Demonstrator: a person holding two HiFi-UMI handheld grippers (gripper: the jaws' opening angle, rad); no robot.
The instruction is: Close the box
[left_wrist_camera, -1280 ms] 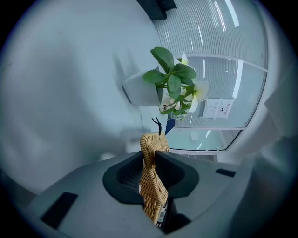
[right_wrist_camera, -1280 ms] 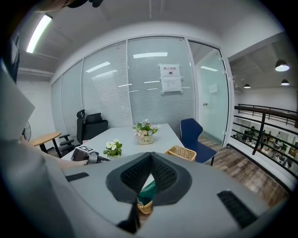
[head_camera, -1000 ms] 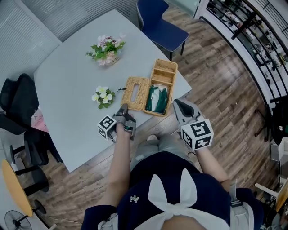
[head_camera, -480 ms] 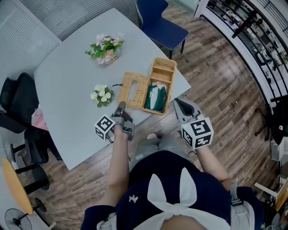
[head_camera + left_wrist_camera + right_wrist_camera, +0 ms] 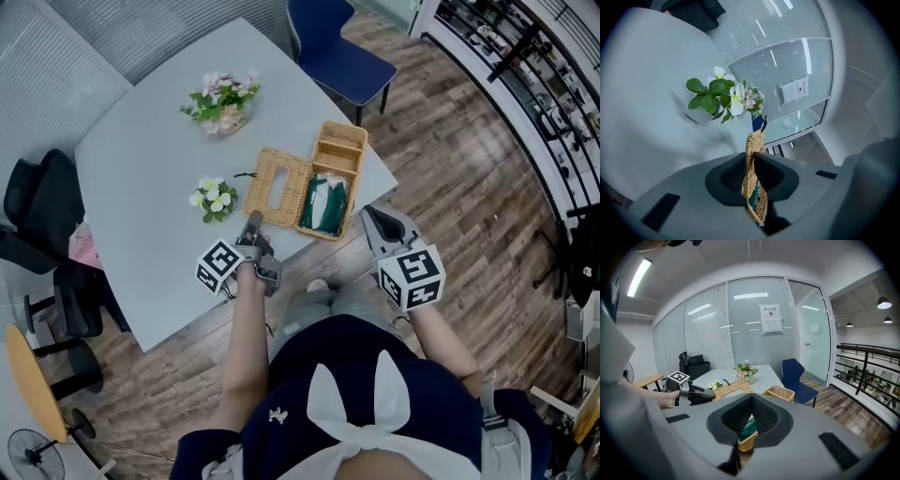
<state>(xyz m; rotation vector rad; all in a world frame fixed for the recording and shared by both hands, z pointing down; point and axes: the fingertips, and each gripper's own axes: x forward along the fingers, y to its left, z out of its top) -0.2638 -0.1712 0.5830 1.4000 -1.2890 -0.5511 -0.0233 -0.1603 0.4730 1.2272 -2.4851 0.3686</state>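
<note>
Grey table (image 5: 141, 187) in a glass-walled office, with a blue chair (image 5: 337, 52) at the far corner. Two flower arrangements stood on the table, well apart from the work. The wicker box (image 5: 354, 202) sat near the front edge, open, with a green pack (image 5: 325, 202) inside. Its lid (image 5: 267, 204) lay flat on the table, on the box's left side.

The left gripper (image 5: 251, 225) was at the lid's near edge. Its own view showed the jaws drawn in on the woven rim, apparently pinching it. The right gripper (image 5: 368, 216) hovered just beside the box's near right corner, jaws together with nothing between them.

Judgement: the step in hand was the grasp on the lid, and the swing had not begun. The next move calls for lifting that edge in an arc over onto the box, with the right gripper steadying the base if it slides.
</note>
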